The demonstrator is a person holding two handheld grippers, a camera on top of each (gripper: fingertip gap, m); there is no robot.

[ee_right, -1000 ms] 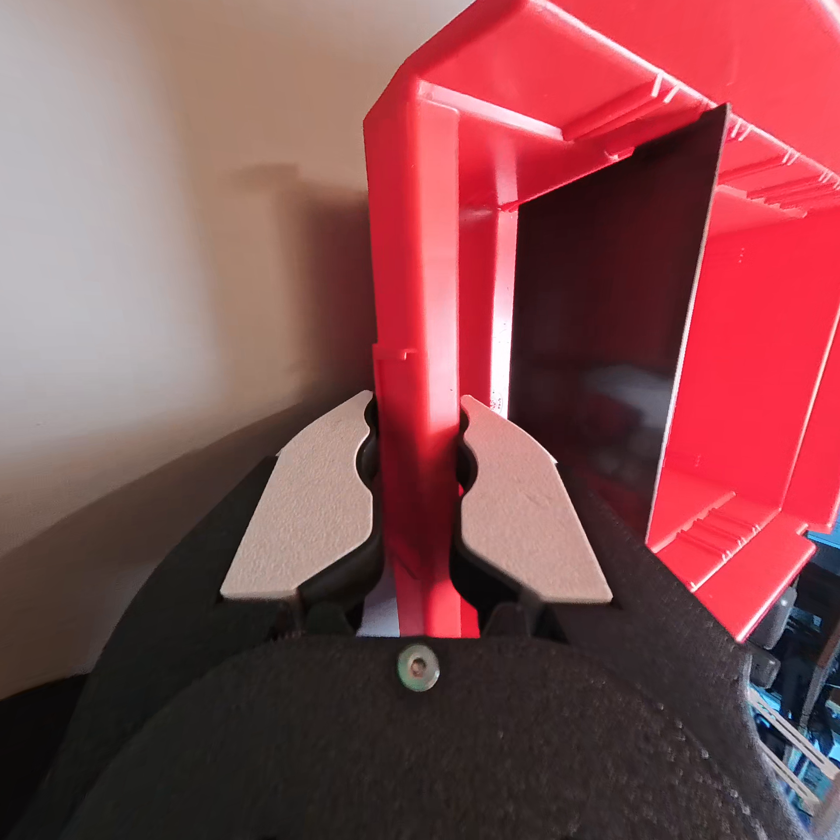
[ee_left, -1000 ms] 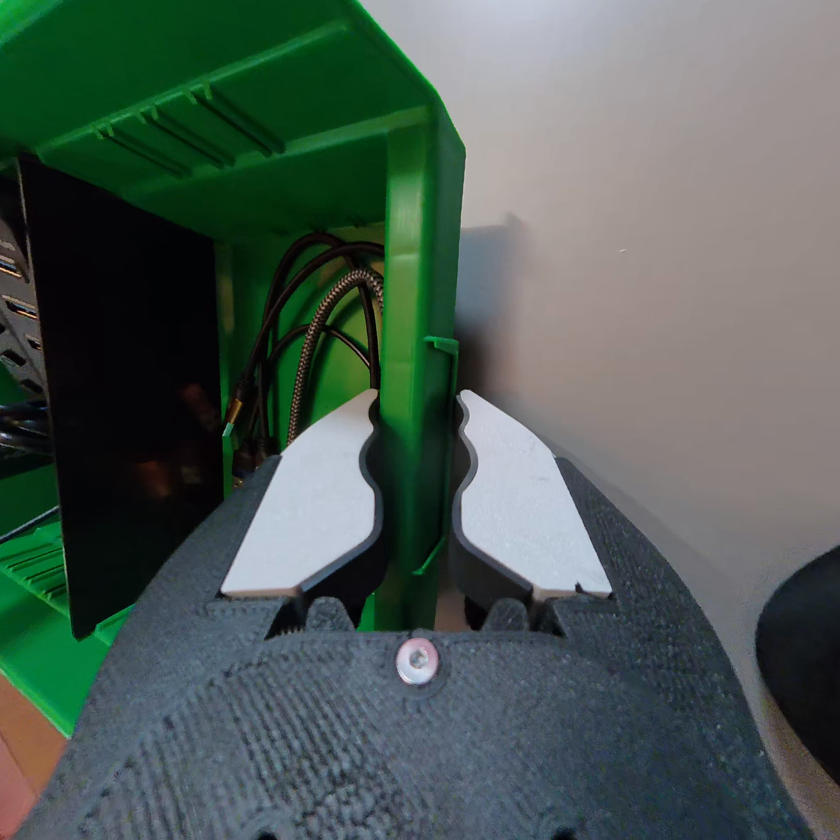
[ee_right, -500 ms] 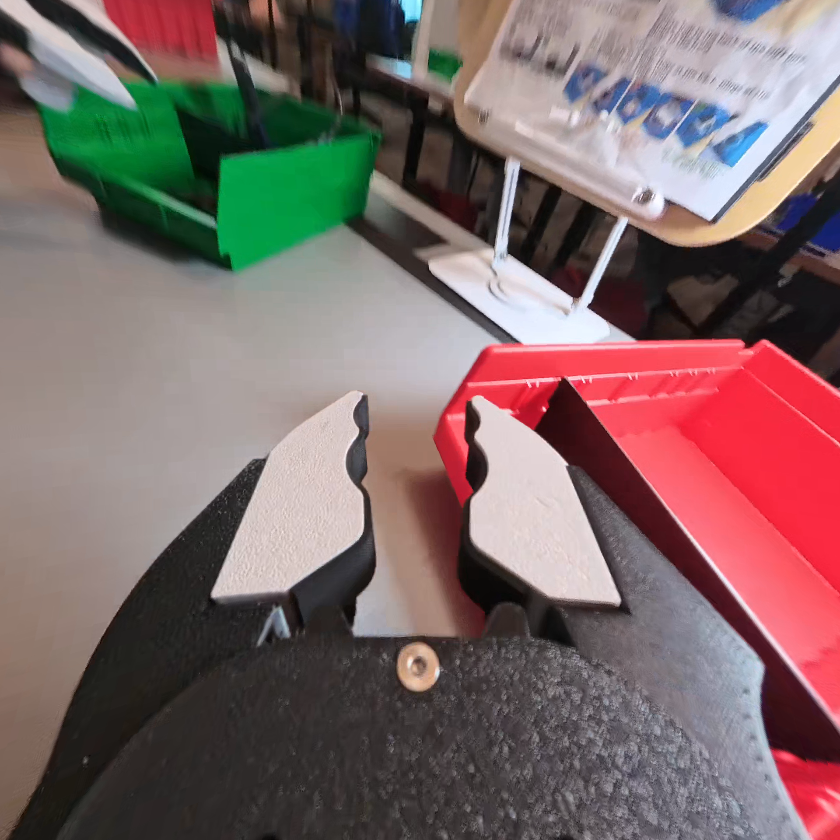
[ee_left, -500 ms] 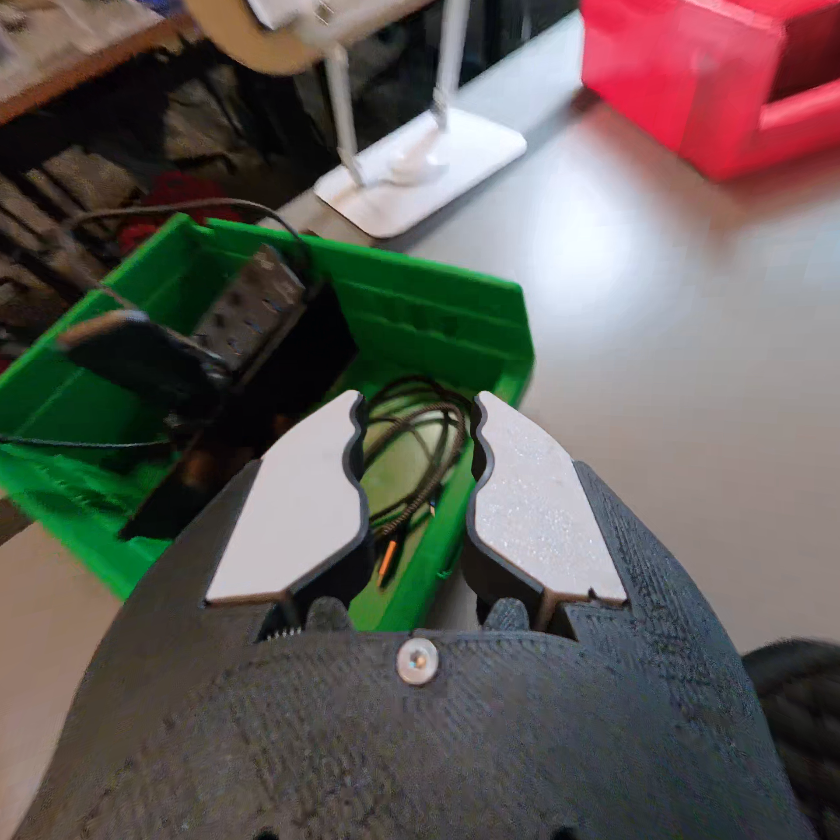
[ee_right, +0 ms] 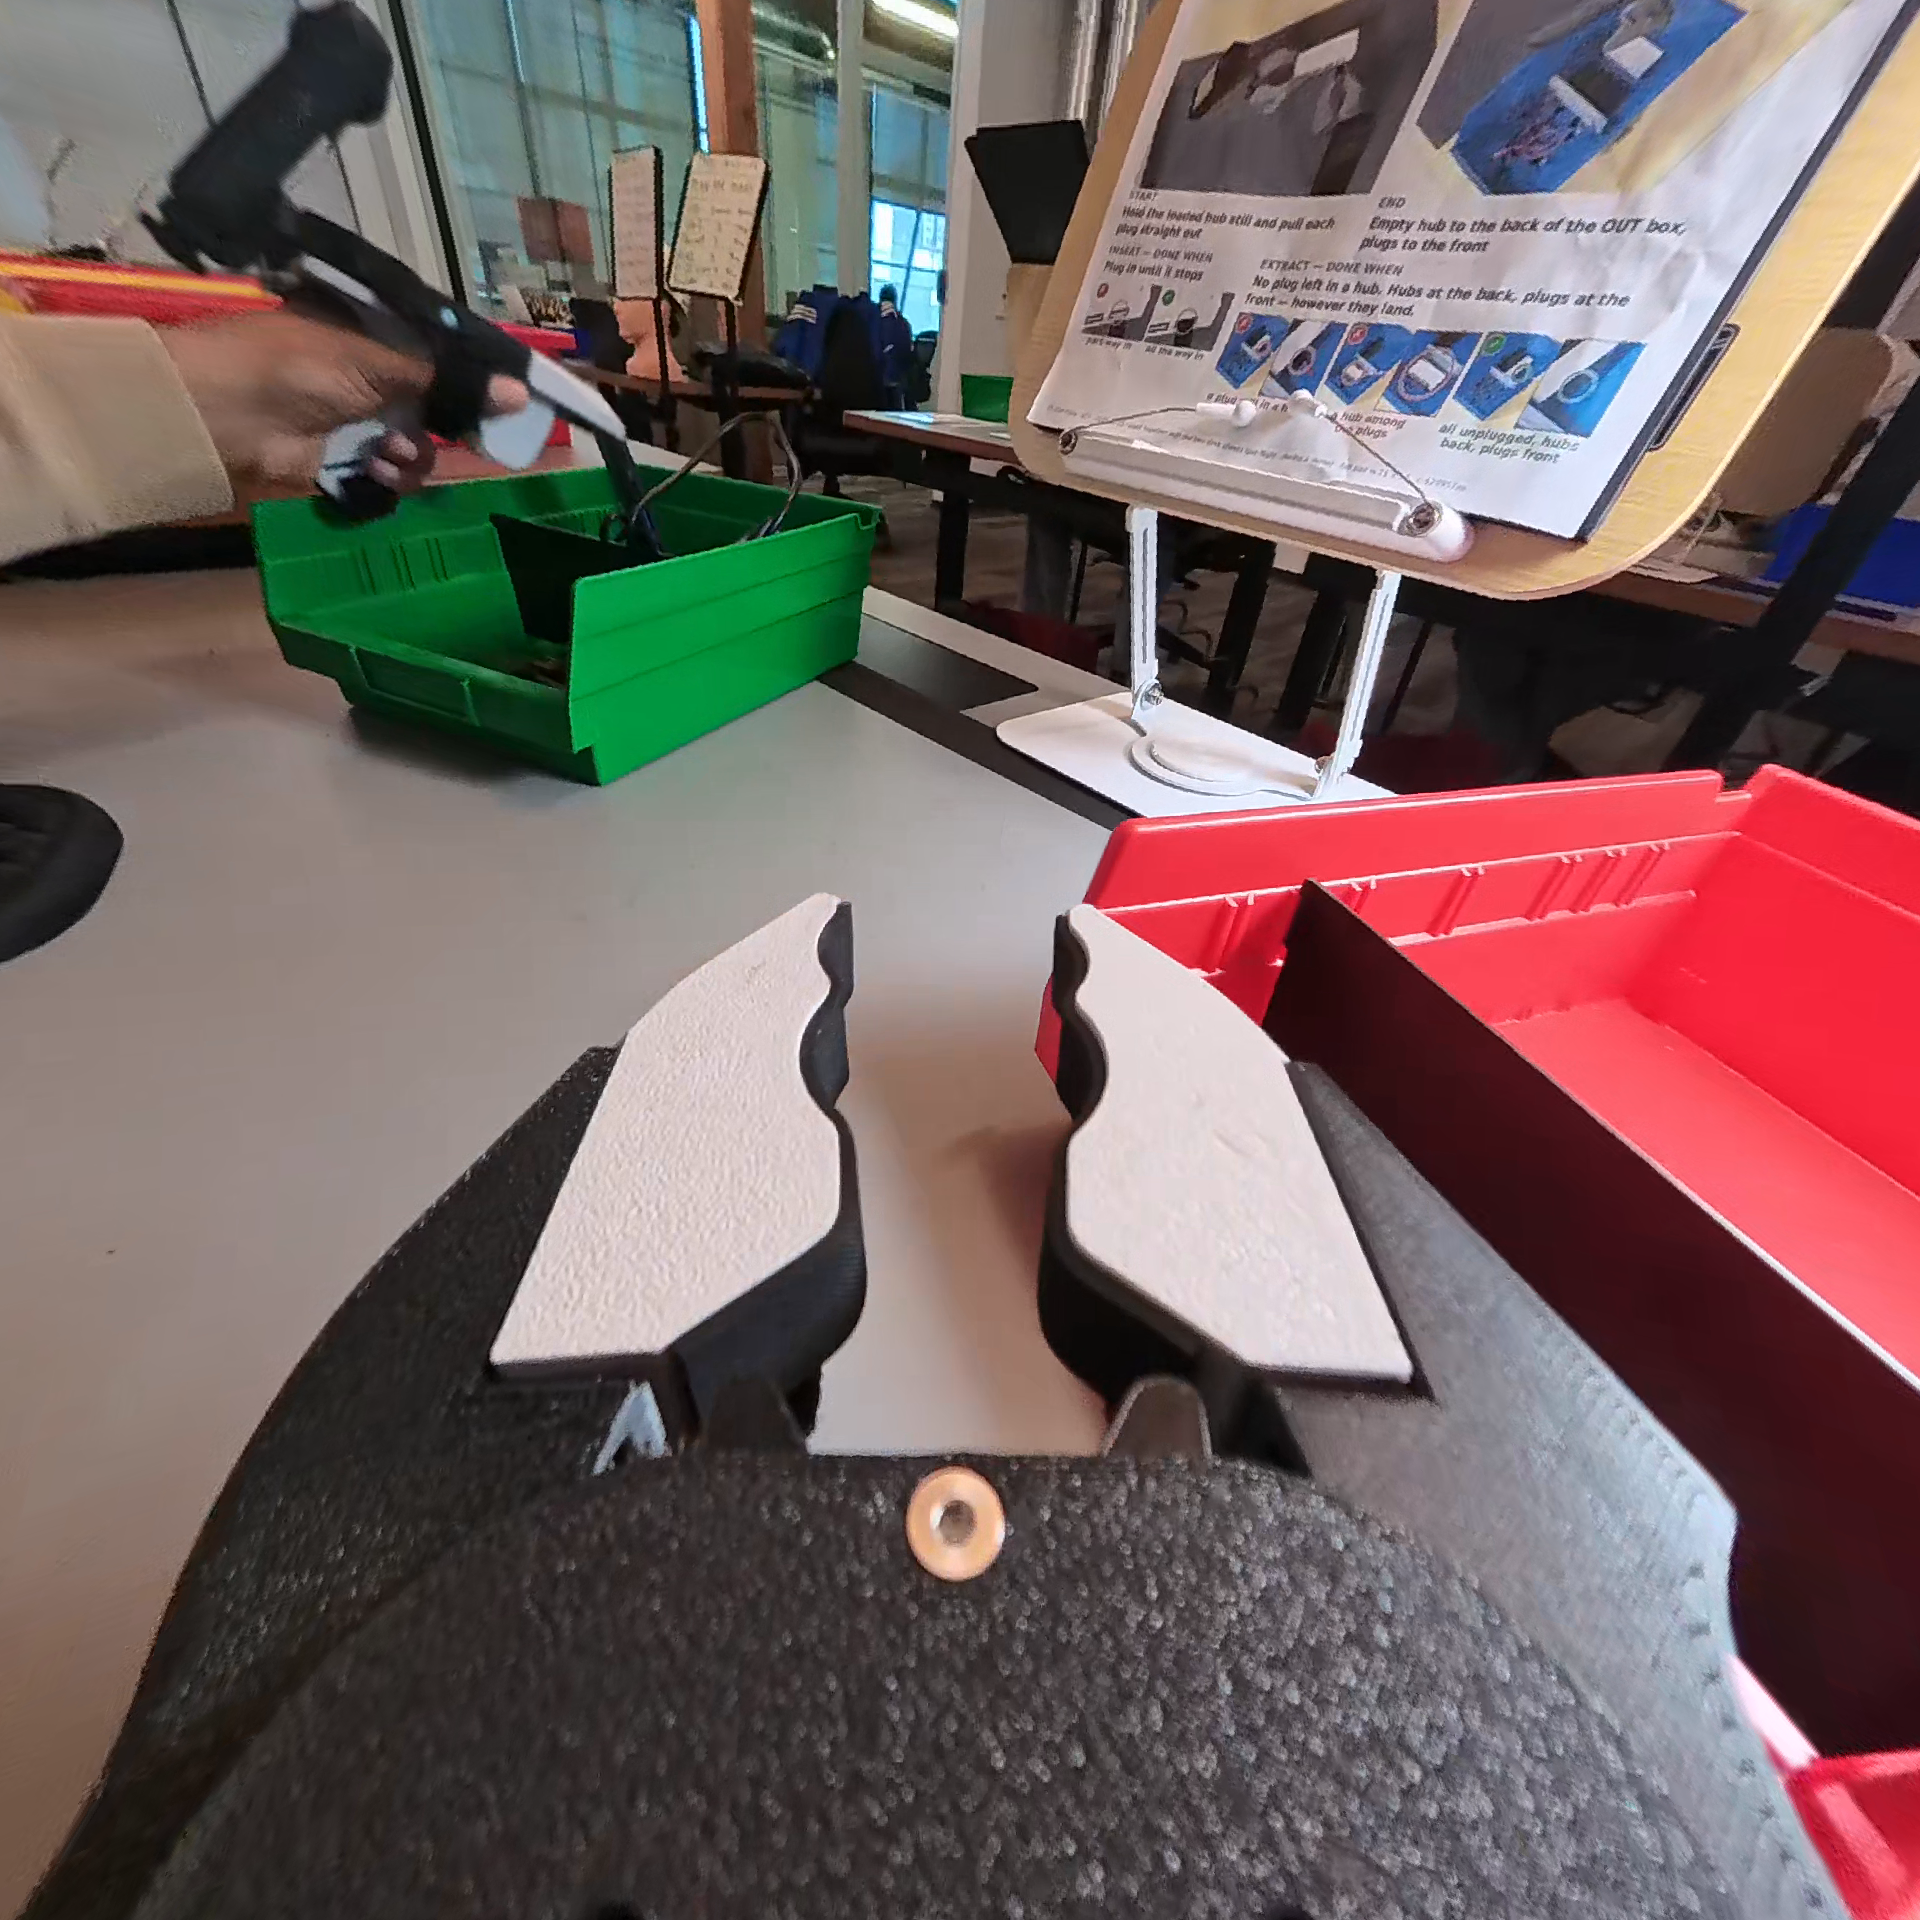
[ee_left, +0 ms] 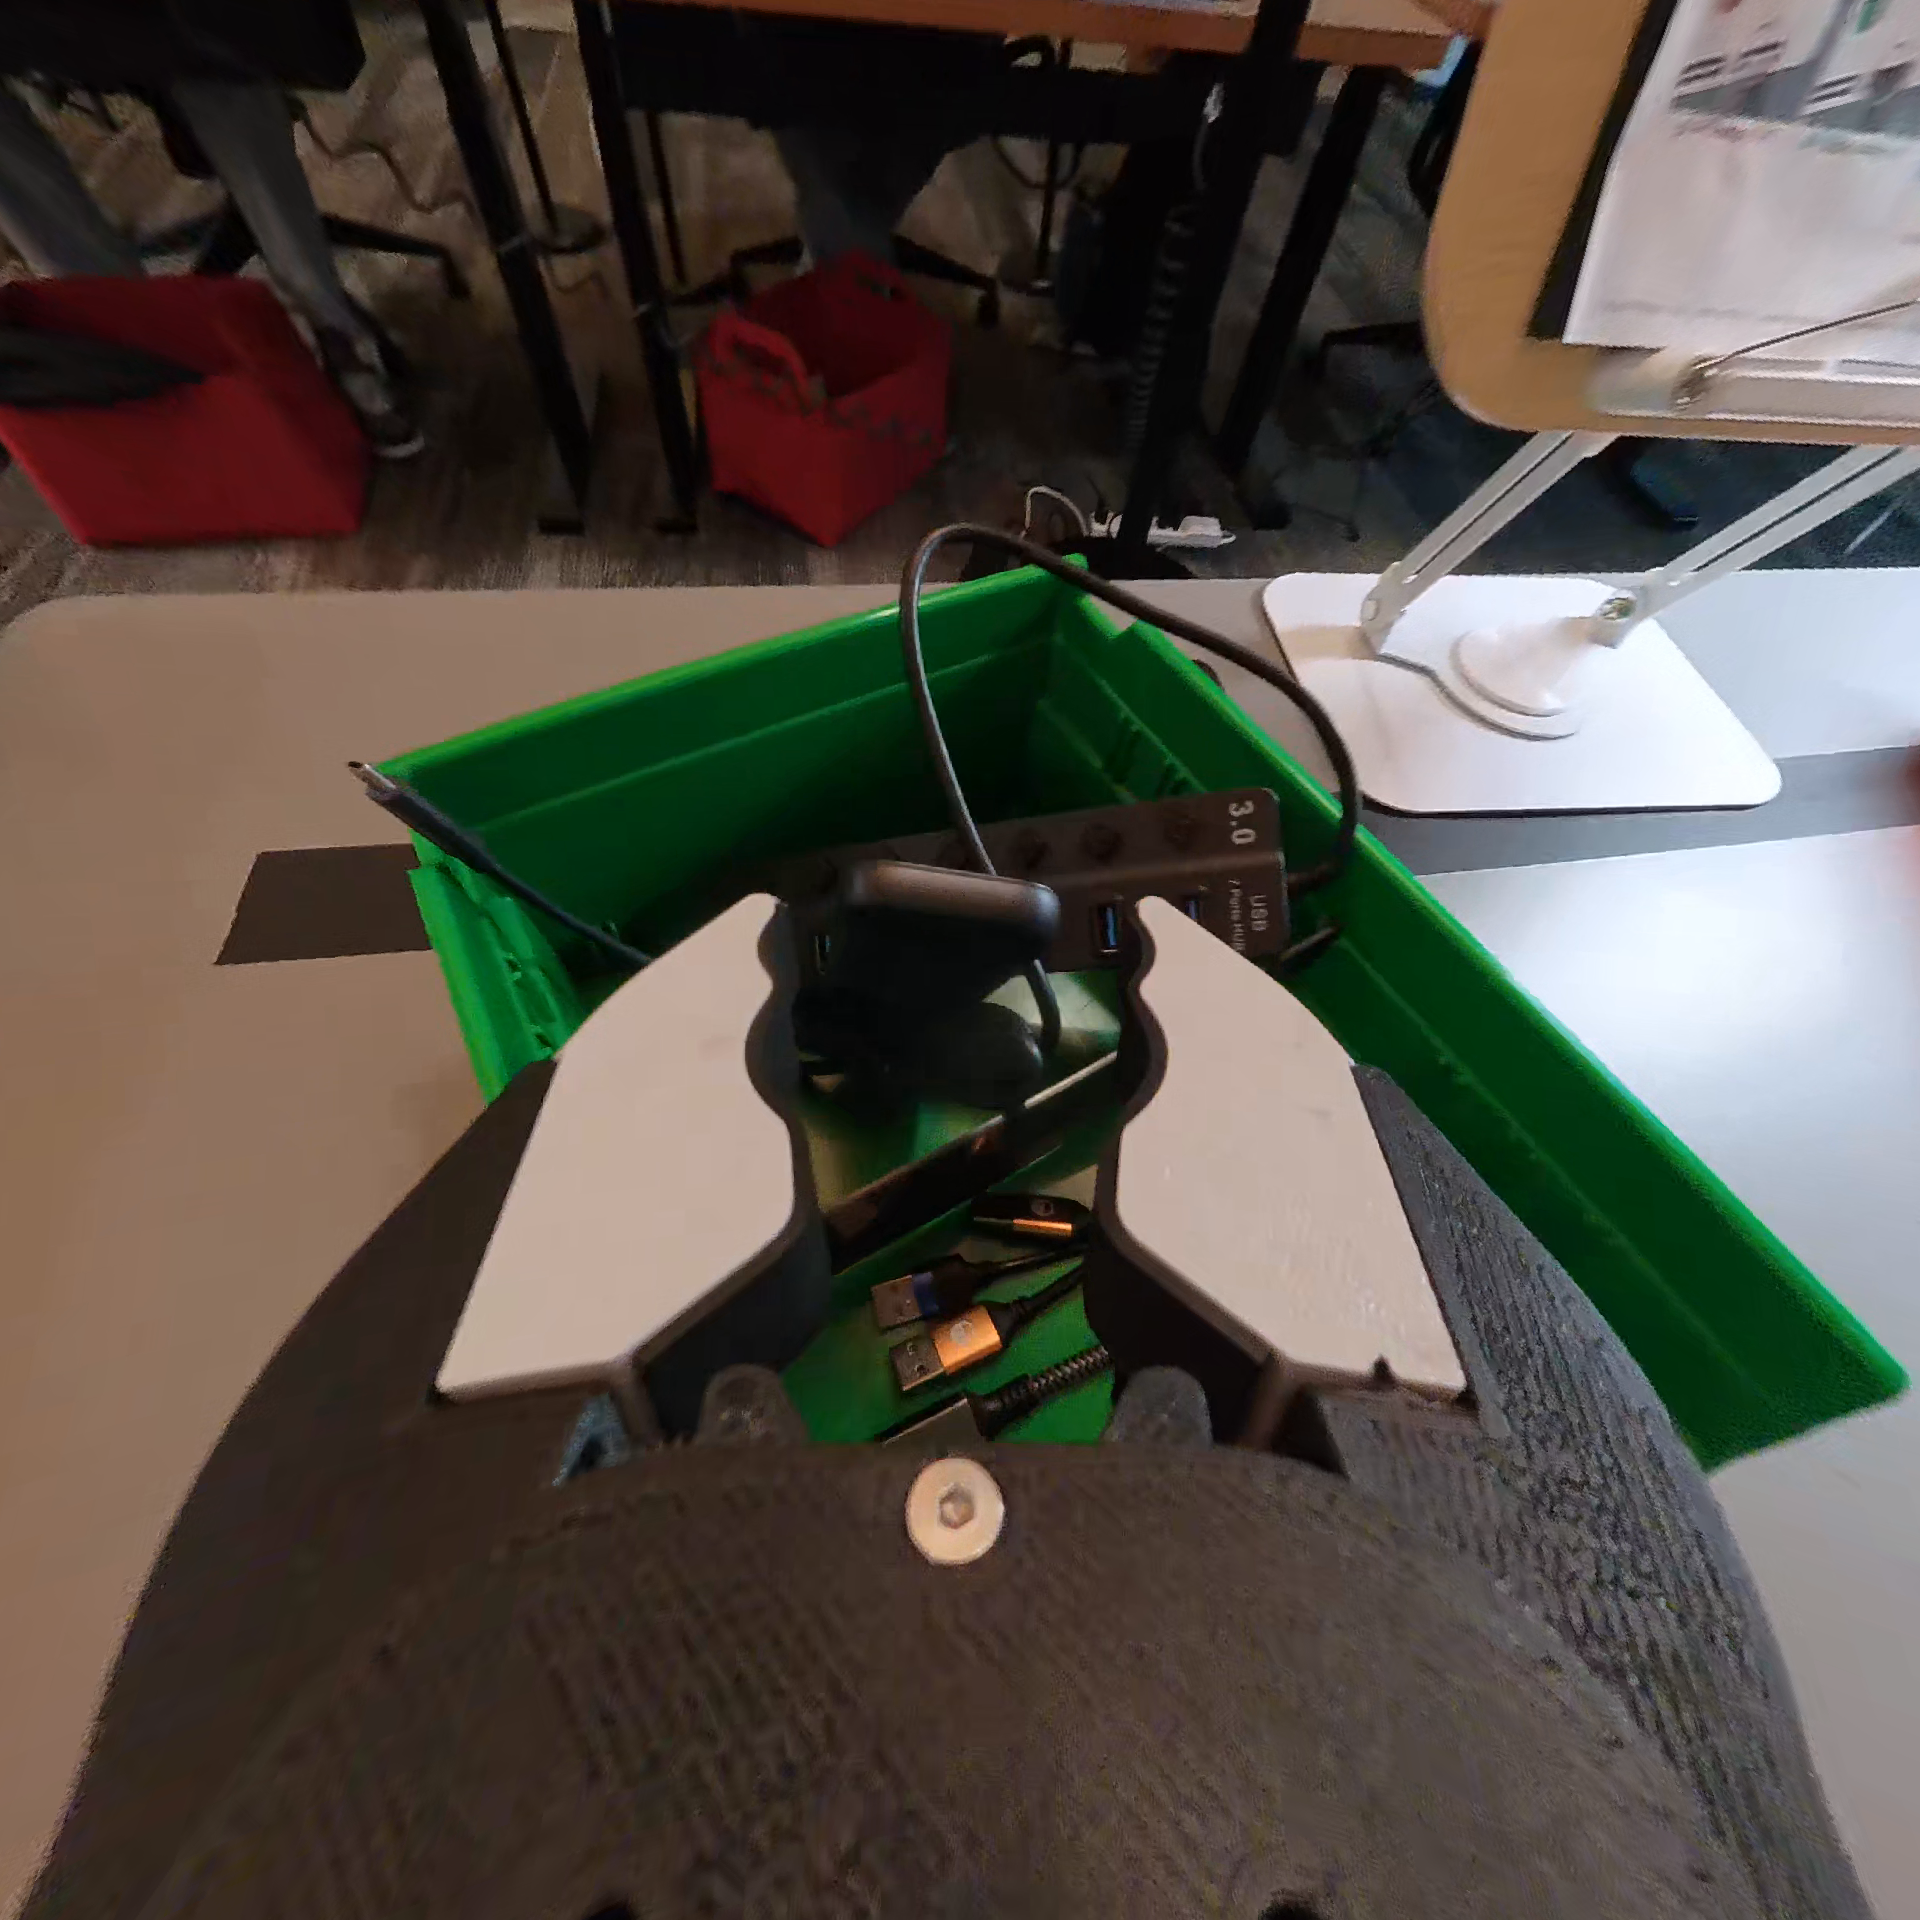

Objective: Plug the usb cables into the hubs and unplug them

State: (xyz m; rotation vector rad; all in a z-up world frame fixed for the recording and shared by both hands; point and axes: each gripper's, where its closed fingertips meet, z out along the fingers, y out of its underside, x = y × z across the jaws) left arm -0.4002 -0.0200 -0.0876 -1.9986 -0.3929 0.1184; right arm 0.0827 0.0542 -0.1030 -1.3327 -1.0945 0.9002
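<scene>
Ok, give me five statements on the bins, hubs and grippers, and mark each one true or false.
1. The left gripper is open above the green bin. True.
2. The right gripper grips the red bin. False: it is open, beside the bin, holding nothing.
3. A black divider stands in the red bin. True.
4. The long USB hub lies in the red bin. False: it is in the green bin.
5. The orange-collared USB plug is plugged into a hub. False: it lies loose in the green bin.
</scene>
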